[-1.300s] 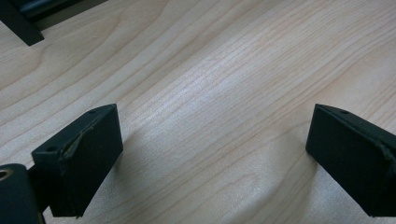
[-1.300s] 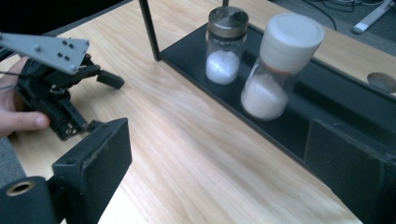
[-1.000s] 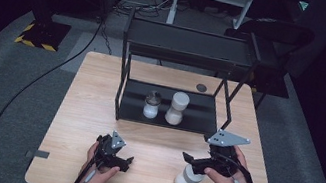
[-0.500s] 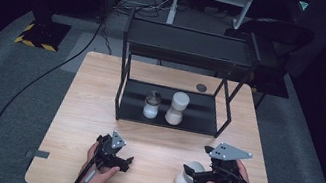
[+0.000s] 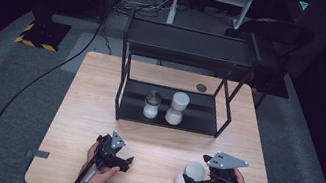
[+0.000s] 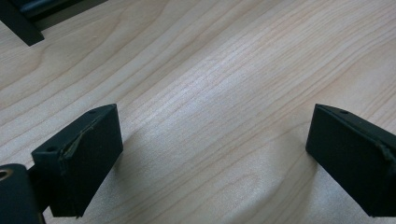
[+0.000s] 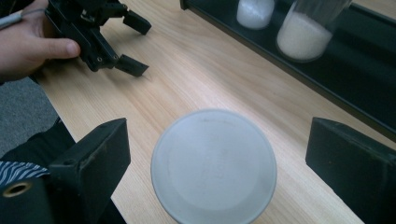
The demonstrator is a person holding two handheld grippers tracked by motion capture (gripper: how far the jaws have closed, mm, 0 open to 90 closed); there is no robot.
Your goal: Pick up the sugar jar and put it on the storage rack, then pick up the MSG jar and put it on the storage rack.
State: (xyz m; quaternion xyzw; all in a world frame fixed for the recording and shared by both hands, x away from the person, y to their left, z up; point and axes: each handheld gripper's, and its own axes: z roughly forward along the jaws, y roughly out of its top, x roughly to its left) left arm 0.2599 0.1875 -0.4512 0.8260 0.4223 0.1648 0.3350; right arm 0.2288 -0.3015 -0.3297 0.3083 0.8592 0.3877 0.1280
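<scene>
Two jars [image 5: 151, 105] on black shelf [image 5: 205, 125]

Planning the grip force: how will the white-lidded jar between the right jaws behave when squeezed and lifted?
The jar is round and smooth-lidded, so it may slip or twist. It stands upright and waisted, so a high push could tip it. The right gripper is open around it.

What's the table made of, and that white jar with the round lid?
The table looks like pale wood, or a wood-look top: grain lines run across it, matt finish. The jar seems plastic; its lid is smooth, dull grey-white with a soft sheen. I can't be certain.
</scene>
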